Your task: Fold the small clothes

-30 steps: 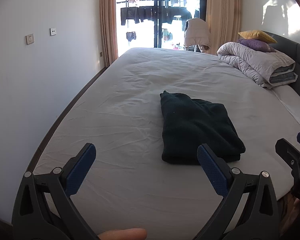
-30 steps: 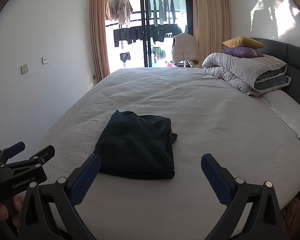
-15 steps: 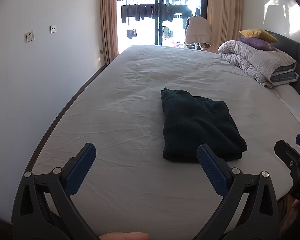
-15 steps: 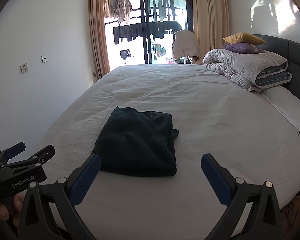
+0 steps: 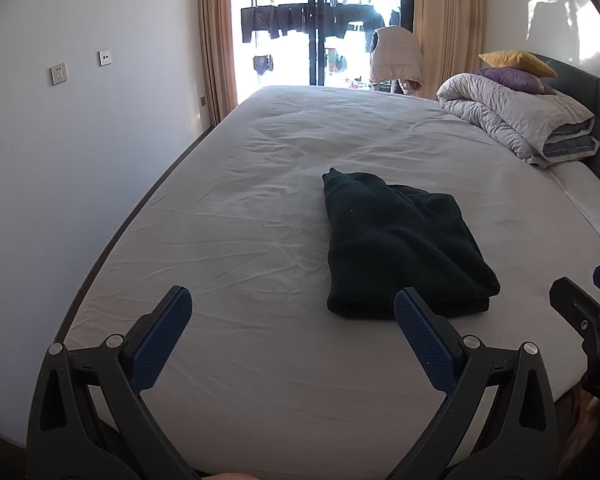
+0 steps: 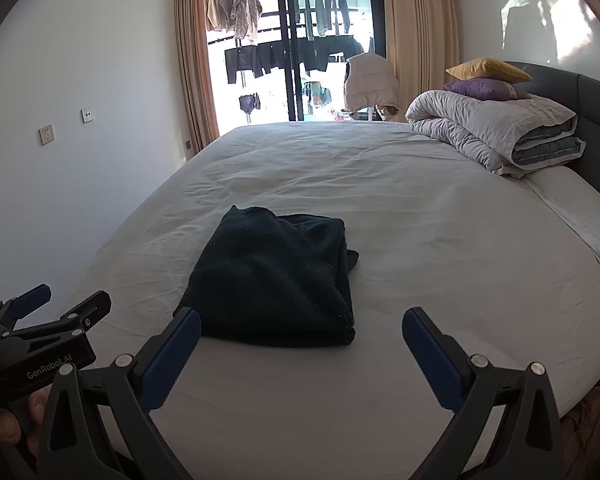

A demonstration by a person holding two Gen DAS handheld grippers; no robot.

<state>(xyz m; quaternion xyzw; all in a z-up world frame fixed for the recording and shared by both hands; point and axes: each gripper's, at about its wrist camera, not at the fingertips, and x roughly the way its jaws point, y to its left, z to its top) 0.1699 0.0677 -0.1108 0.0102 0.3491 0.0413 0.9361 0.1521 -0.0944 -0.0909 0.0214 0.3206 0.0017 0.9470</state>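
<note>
The left gripper (image 5: 293, 322) was held over the near edge of the bed, its two blue-padded fingers (image 5: 162, 338) spread wide apart with nothing between them. The right gripper (image 6: 301, 344) was held the same way, also wide apart and empty, a little to the right of the left one. In the right wrist view the left gripper (image 6: 60, 308) appeared at the lower left, and there too its fingers stood apart.

The dark green garment (image 5: 400, 246) lay folded into a thick rectangle on the white bed sheet (image 5: 240, 208), ahead of both grippers and touching neither. In the left wrist view the right finger covered a small part of its near edge. One corner of the cloth (image 6: 352, 258) stuck out on the right side of the fold.

Further away, near the dark headboard (image 6: 596, 108), a rolled grey duvet (image 6: 488, 128) rested on the bed, with a purple pillow (image 6: 484, 90) and a yellow pillow (image 6: 488, 70) on top of it. Behind the bed, clothes (image 6: 236, 10) hung at the balcony door between beige curtains (image 6: 192, 60).
</note>
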